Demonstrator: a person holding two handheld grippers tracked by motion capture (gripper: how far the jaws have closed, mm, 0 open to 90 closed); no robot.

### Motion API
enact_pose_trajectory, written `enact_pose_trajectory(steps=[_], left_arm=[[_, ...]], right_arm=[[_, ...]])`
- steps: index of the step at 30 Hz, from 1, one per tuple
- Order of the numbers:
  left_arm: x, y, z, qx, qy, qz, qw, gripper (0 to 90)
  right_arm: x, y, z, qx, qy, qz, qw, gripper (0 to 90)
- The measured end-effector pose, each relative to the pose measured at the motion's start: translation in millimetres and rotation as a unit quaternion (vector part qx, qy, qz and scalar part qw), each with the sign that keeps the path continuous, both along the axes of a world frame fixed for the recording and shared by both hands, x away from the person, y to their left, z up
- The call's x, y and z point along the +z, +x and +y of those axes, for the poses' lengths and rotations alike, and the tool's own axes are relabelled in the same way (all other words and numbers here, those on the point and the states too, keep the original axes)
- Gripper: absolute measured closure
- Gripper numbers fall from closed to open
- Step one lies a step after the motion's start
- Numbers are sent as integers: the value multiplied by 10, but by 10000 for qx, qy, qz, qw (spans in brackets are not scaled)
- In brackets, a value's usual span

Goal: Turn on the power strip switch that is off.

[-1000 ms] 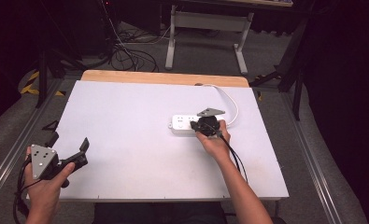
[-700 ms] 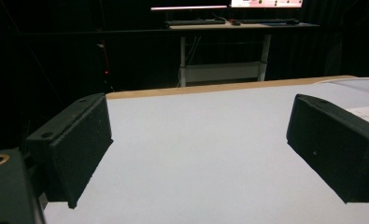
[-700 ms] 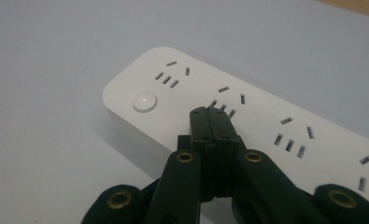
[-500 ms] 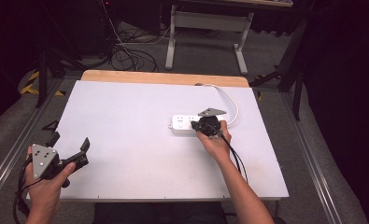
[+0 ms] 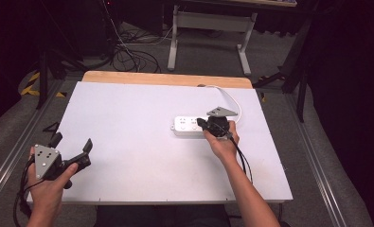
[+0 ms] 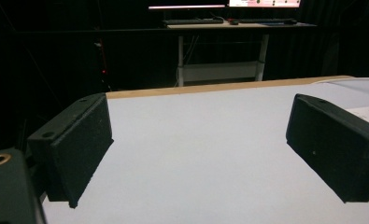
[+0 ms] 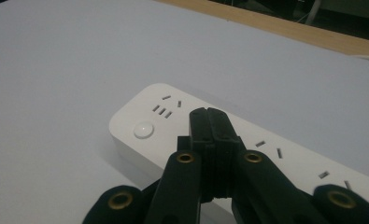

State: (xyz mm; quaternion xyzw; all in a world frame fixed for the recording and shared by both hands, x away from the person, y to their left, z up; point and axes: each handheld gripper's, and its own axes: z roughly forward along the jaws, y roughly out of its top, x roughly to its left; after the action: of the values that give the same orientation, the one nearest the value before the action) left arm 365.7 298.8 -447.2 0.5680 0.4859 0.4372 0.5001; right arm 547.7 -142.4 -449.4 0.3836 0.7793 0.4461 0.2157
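A white power strip (image 5: 188, 126) lies right of the middle of the white table (image 5: 137, 113), its cable (image 5: 229, 97) curving off toward the back edge. My right gripper (image 5: 201, 123) is shut with nothing between its jaws, its tip just above the strip's top face. In the right gripper view the closed tip (image 7: 209, 115) hangs beside the round switch (image 7: 143, 129) and the socket slots of the strip (image 7: 140, 140). My left gripper (image 5: 72, 143) is open near the table's front left corner; its fingers (image 6: 74, 144) stand wide apart over bare table.
A wooden strip (image 5: 165, 79) runs along the table's far edge. Behind it stand a desk frame (image 5: 208, 23) and loose cables (image 5: 128, 54) on the floor. Metal rails (image 5: 14, 151) flank the table on both sides.
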Motion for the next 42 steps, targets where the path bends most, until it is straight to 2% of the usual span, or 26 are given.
enact_pose_trajectory(steps=[3, 13, 20, 24, 28, 33, 40, 42], left_arm=[[-1, 6, -3, -9, 10, 15, 10000, 78], [-3, 34, -27, -49, 37, 26, 10000, 78], [-9, 37, -23, -19, 16, 44, 10000, 78], [-9, 35, -25, -15, 13, 34, 10000, 78], [-12, 40, -23, -13, 25, 50, 10000, 78], [-16, 45, -18, -7, 2, 58, 10000, 78], [-14, 51, -25, -23, 20, 58, 10000, 78], [-13, 51, -24, -35, 19, 62, 10000, 78]], right_arm=[[50, -33, -46, -15, 92, -45, 9999, 900], [277, -250, -294, -35, 464, -502, 9977, 900], [364, -367, -483, -126, 590, -726, 9955, 900], [384, -409, -562, -170, 659, -796, 9945, 900], [402, -447, -613, -226, 705, -846, 9937, 860], [396, -460, -627, -233, 742, -806, 9937, 843], [391, -522, -660, -260, 799, -880, 9926, 743], [366, -556, -685, -269, 854, -823, 9926, 743]])
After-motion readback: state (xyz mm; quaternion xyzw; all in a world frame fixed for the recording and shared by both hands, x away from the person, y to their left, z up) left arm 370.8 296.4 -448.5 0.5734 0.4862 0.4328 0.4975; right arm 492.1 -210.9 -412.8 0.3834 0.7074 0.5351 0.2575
